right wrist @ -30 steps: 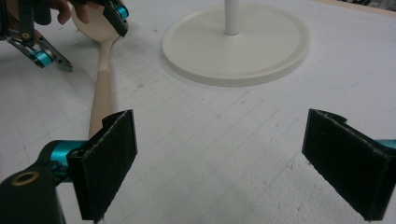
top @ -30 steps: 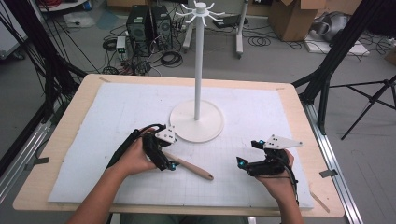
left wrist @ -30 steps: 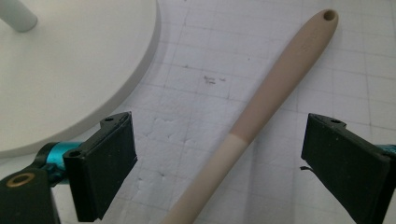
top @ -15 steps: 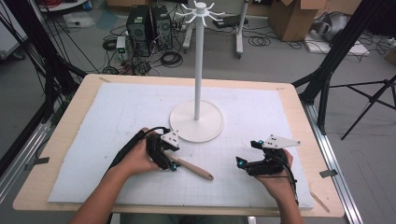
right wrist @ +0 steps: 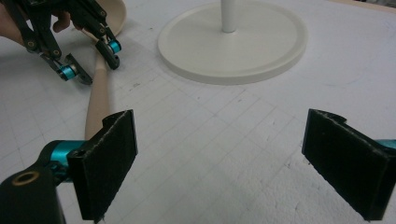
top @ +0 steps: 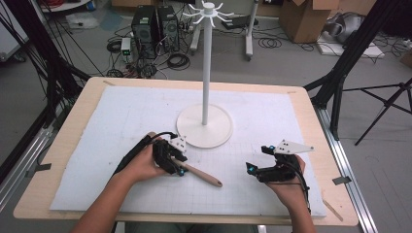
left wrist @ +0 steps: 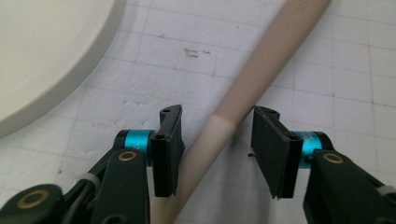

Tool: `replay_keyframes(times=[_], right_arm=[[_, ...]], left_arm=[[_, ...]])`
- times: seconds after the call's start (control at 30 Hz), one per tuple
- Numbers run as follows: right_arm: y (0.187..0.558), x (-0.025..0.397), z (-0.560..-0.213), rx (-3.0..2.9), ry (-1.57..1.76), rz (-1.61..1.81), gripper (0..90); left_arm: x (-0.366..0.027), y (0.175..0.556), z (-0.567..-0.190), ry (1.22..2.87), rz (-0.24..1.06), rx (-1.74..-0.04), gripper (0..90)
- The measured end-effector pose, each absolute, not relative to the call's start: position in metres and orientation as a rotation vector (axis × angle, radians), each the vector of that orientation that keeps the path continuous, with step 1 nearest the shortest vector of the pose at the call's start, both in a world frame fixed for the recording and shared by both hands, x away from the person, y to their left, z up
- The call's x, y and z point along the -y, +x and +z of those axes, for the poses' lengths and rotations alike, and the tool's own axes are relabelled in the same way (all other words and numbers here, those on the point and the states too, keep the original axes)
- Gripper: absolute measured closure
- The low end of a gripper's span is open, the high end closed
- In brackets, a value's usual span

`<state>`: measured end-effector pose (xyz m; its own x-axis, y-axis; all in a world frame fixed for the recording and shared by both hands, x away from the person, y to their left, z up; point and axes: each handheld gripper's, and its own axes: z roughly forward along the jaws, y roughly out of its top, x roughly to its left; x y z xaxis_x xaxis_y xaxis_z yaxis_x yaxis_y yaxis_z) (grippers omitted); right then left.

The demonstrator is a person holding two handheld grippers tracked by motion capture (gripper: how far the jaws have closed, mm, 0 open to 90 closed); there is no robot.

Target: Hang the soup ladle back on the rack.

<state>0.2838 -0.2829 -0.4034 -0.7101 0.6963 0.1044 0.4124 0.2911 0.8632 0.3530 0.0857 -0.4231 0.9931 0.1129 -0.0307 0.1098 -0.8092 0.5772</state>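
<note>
My left hand-held gripper (left wrist: 217, 142) has settled lower over the wooden spoon (top: 201, 174), jaws apart astride its handle, near the stand base (top: 204, 126). Closing comes next; my right hand-held gripper (right wrist: 229, 163) waits open.

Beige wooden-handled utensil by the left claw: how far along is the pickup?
Done: the left claw is down at the beige wooden-handled utensil, jaws open on either side of its handle. In hand: closing on it; in the left gripper view the handle sits by one jaw, with a gap to the other. Left: grip and lift. The right claw waits open; the white round-based hook stand carries nothing.
</note>
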Motion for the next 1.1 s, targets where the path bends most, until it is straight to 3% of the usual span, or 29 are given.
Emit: replay_keyframes(times=[0.67,0.87,1.1], right_arm=[[0.283,0.281,-0.403,-2.280,1.010,1.377,9.5],[0.283,0.280,-0.404,-2.283,1.004,1.372,9.5],[0.283,0.279,-0.404,-2.288,1.008,1.371,9.5]], left_arm=[[-0.076,0.343,-0.413,2.635,0.087,0.009,66.9],[-0.076,0.345,-0.413,2.640,0.039,-0.054,77.2],[-0.079,0.346,-0.410,2.627,0.049,-0.084,77.4]])
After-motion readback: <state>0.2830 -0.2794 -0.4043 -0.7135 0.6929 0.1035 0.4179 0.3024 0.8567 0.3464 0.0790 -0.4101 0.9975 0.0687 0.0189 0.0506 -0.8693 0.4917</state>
